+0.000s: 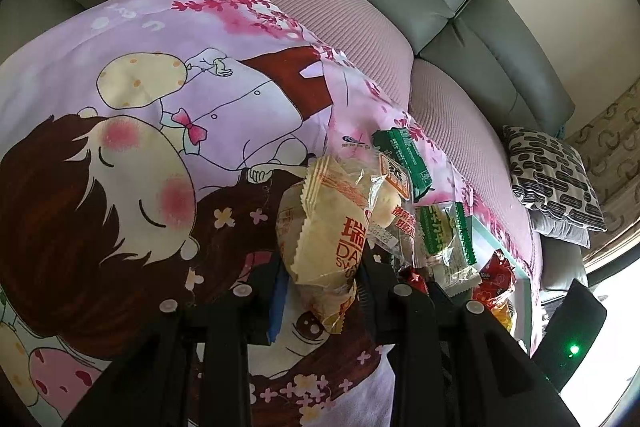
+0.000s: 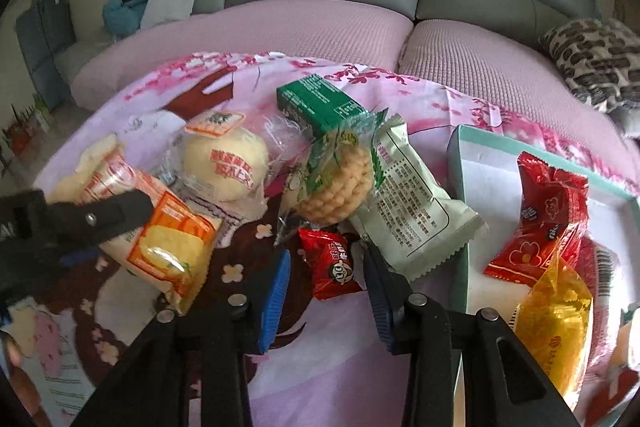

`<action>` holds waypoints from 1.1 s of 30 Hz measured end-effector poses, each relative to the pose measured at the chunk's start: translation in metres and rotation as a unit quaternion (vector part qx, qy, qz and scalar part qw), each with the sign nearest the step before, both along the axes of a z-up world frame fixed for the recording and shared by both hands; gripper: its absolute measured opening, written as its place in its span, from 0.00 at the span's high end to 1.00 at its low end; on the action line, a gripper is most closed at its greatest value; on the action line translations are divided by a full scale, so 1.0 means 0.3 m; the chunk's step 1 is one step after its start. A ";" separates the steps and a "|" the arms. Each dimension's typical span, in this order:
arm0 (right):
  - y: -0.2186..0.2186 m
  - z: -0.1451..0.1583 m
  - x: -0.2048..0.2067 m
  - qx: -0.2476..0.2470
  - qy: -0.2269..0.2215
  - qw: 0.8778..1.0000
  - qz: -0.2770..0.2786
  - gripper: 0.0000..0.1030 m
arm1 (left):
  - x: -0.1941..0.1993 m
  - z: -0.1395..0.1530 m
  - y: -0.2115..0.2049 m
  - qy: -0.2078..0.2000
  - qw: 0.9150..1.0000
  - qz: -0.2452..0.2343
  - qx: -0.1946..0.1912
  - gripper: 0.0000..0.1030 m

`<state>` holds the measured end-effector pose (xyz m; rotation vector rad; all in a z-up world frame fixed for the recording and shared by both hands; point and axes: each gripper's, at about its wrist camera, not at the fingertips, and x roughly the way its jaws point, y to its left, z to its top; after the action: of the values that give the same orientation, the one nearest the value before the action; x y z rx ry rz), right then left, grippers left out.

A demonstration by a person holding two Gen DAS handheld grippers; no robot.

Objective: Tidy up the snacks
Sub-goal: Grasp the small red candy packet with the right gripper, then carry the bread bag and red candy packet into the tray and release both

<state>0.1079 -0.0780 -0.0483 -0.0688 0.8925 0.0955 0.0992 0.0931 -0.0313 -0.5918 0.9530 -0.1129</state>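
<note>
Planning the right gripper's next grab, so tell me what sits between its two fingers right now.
In the right wrist view, a small red snack packet lies on the cartoon cloth between the open right gripper fingers, not yet pinched.

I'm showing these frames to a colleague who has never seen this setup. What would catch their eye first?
Probably the left gripper shut on a cream pastry packet, lifted over the bright pink cartoon cloth. Next, the snack pile mid-cloth: a green box, a round bun and a small red packet between the open right gripper's fingers. To the right, a teal tray already holds red and yellow packets.
</note>
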 end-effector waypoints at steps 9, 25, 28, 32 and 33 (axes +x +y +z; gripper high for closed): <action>-0.005 -0.001 0.002 -0.013 -0.004 1.000 -0.003 0.70 | 0.003 -0.003 -0.002 0.001 1.000 0.001 0.001 0.68; -0.012 0.072 -0.044 0.004 -0.025 1.000 0.001 0.78 | 0.001 0.018 -0.011 -0.006 1.000 -0.001 0.011 0.69; -0.011 0.095 -0.055 0.009 -0.033 0.999 0.004 0.78 | -0.004 0.029 -0.008 -0.012 1.000 0.003 0.011 0.69; -0.010 0.122 -0.070 0.016 -0.042 0.999 0.008 0.78 | -0.016 0.051 0.008 -0.020 1.000 0.014 0.012 0.69; -0.013 0.132 -0.075 0.019 -0.046 0.999 0.008 0.78 | -0.020 0.058 0.011 -0.023 1.000 0.017 0.014 0.69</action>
<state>0.0855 -0.0819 -0.0087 -0.0446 0.7984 0.1241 0.0933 0.0963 -0.0138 -0.5769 0.8991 -0.0831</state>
